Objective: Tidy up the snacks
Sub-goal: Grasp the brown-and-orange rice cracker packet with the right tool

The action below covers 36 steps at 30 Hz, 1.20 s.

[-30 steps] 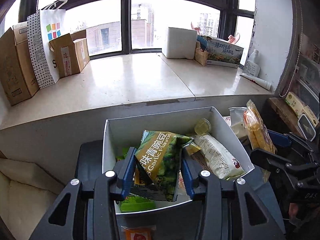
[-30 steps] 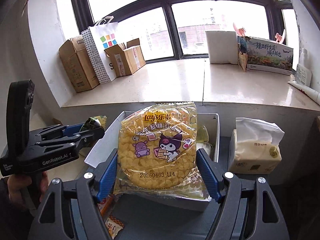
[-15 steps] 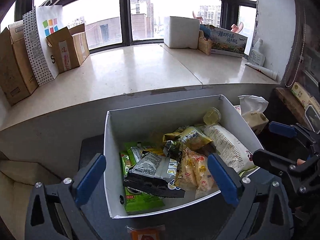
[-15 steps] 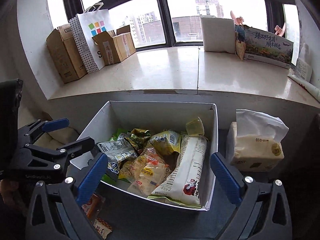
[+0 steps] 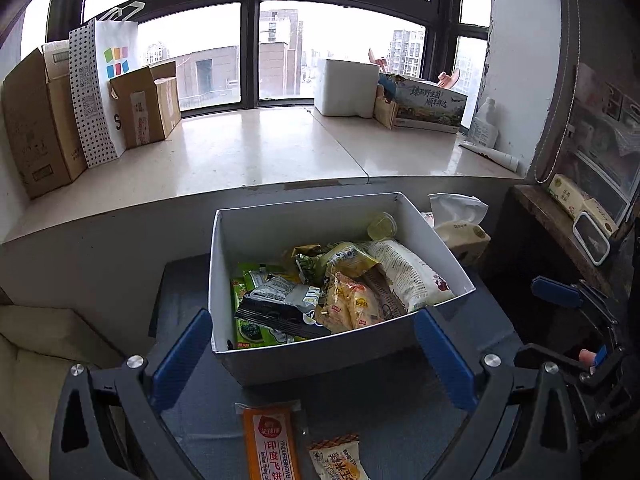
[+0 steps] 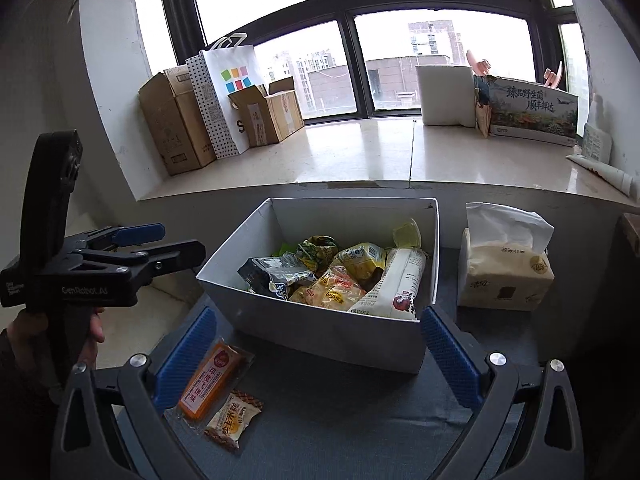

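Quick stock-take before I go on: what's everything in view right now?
White box: 1, white, on the dark table, holding mixed snack packets.
Long white packet: 1, white, right side of box.
Orange packet: 1, orange, on table before box.
Small patterned packet: 1, tan, beside orange packet.
Tissue pack: 1, cream, right of box.
Cardboard boxes: several, brown, windowsill left.
Left gripper: open, empty.
Right gripper: open, empty.

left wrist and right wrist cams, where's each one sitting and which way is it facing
Left wrist: on the left gripper, facing the white box and window; own open fingers, right gripper at right edge.
Right wrist: on the right gripper, facing the same box from the right; own open fingers, left gripper and hand.
Shared: box, orange snack packet, tissue pack.
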Each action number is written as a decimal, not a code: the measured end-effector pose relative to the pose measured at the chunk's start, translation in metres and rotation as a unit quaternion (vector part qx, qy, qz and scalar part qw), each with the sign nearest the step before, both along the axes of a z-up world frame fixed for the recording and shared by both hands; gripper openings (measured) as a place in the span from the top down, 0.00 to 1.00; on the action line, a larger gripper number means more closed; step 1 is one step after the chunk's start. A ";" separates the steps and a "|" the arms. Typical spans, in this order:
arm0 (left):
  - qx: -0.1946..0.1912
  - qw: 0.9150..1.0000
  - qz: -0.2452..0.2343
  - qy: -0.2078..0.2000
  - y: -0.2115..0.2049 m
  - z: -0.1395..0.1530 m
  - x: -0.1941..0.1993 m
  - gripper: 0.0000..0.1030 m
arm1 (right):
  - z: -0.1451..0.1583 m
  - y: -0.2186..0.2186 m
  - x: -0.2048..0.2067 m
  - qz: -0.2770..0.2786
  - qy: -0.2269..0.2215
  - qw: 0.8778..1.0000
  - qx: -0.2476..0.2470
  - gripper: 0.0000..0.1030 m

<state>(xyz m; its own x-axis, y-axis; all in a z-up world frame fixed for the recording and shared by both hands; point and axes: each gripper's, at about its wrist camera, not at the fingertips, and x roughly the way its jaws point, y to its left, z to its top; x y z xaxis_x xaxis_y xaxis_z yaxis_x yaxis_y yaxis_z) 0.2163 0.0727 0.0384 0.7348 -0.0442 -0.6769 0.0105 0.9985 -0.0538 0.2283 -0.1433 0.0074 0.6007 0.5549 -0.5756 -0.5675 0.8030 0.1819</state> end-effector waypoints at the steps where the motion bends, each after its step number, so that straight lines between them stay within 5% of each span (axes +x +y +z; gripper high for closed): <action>1: 0.004 1.000 0.003 -0.005 -0.002 0.000 -0.009 0.00 | -0.001 -0.003 -0.009 0.002 -0.004 1.000 -0.002 0.00; 17: -0.046 0.999 0.019 0.019 -0.007 -0.050 -0.137 0.00 | -0.053 -0.025 -0.092 0.009 0.001 1.000 -0.004 0.00; 27: -0.055 0.995 0.071 0.051 0.025 -0.086 -0.192 0.00 | -0.114 0.047 -0.102 0.082 0.044 0.992 -0.087 0.00; 36: -0.054 0.994 0.084 0.052 0.038 -0.096 -0.205 0.00 | -0.144 0.111 -0.080 0.079 0.064 0.987 -0.127 0.00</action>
